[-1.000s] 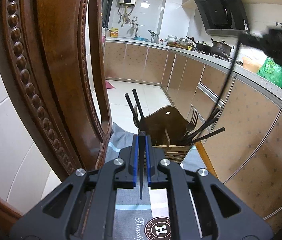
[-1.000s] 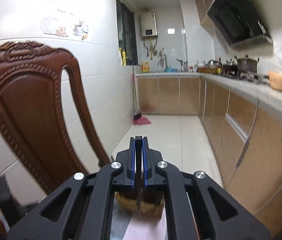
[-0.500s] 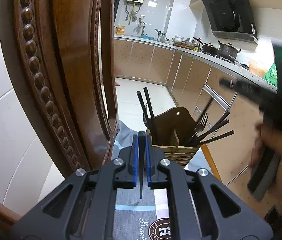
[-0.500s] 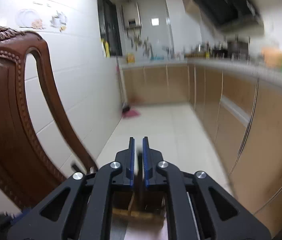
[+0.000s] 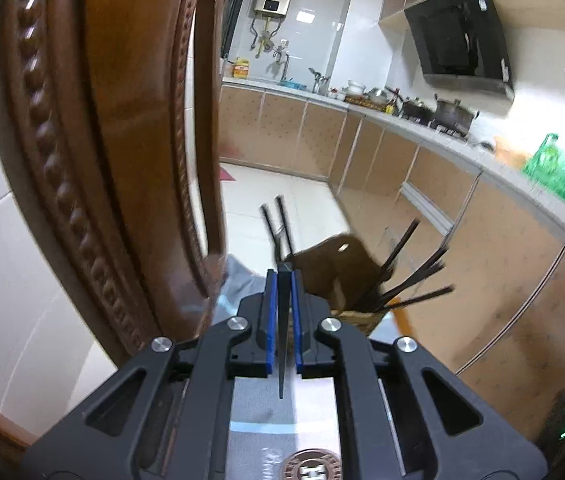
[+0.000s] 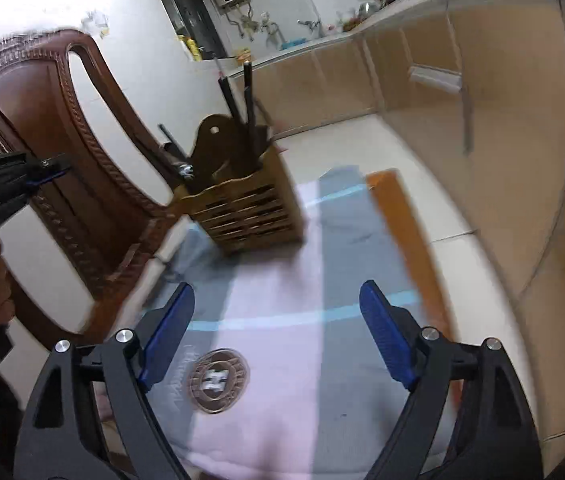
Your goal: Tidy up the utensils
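A wooden utensil holder (image 6: 242,204) stands at the far end of the cloth-covered table and holds several black chopsticks (image 6: 238,96). It also shows in the left wrist view (image 5: 342,272), chopsticks (image 5: 410,280) fanning to the right. My left gripper (image 5: 282,280) is shut on a thin black chopstick (image 5: 281,340), held just short of the holder. The left gripper also shows in the right wrist view (image 6: 48,170), left of the holder. My right gripper (image 6: 278,300) is wide open and empty above the cloth, nearer than the holder.
A carved wooden chair back (image 5: 122,140) rises close on the left, beside the holder (image 6: 62,140). A grey and white cloth with a round logo (image 6: 218,380) covers the table; its orange edge (image 6: 410,232) shows on the right. Kitchen cabinets (image 5: 482,240) run along the right.
My right gripper has opened wide and tilted down toward the table and holder. The left gripper stays shut on its chopstick, drifting slightly nearer the chair.
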### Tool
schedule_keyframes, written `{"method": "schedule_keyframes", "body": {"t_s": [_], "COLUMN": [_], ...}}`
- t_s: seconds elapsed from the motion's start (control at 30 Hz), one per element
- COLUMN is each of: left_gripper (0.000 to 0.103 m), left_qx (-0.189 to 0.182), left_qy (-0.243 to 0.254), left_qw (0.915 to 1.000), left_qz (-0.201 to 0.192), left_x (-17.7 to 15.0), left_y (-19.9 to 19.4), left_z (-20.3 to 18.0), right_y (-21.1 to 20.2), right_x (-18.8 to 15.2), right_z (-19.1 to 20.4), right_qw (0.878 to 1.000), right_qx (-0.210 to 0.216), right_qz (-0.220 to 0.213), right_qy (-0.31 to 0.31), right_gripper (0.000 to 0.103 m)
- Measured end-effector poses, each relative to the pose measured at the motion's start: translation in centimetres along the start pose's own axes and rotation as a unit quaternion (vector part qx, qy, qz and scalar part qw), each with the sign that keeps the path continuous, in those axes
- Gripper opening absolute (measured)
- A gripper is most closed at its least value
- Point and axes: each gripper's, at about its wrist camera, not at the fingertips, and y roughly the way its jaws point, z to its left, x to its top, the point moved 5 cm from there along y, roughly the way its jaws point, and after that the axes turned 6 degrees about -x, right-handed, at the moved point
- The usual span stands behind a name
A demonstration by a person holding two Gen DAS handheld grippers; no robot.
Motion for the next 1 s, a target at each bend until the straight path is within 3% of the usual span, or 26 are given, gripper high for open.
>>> {"method": "schedule_keyframes", "body": {"t_s": [0.1,0.3,0.47,0.6,0.73,0.8,0.87,1.0], "left_gripper": [0.006,0.006,0.007,0.007,0.007,0.017,0.069,0.083], "left_qx": [-0.008,0.007,0.007,0.007,0.016,0.014,0.013,0.022], "left_qy": [-0.008,0.013,0.01,-0.001,-0.006,-0.013,-0.015,0.011], "left_qw": [0.9999,0.9986,0.9983,0.9993,0.9999,0.9993,0.9975,0.9951], "left_qz": [-0.013,-0.051,-0.056,-0.037,0.002,0.032,0.068,0.096], "left_x": [2.5,9.2,12.8,13.1,10.2,7.7,4.1,-2.5], "left_y": [-0.8,-1.4,0.4,3.4,7.7,10.0,11.8,10.8], "left_z": [-1.0,-3.3,-4.7,-4.6,-3.4,-2.6,-1.5,-0.6], "right_y": [0.8,1.0,0.6,0.7,0.6,0.6,0.7,0.9], "right_x": [0.4,1.0,1.1,1.7,2.1,2.1,2.0,1.7], "right_z": [-0.2,-2.3,-3.4,-3.8,-3.8,-3.6,-3.3,-2.4], "right_qw": [0.999,1.0,1.0,1.0,1.0,1.0,1.0,1.0], "right_qx": [-0.03,-0.016,-0.012,-0.009,-0.006,-0.005,-0.001,0.006], "right_qz": [-0.007,0.002,0.001,0.001,-0.004,-0.005,-0.001,0.007], "right_qy": [-0.04,-0.006,0.002,0.008,0.009,0.004,0.0,-0.013], "right_gripper": [0.083,0.083,0.083,0.083,0.083,0.083,0.083,0.083]}}
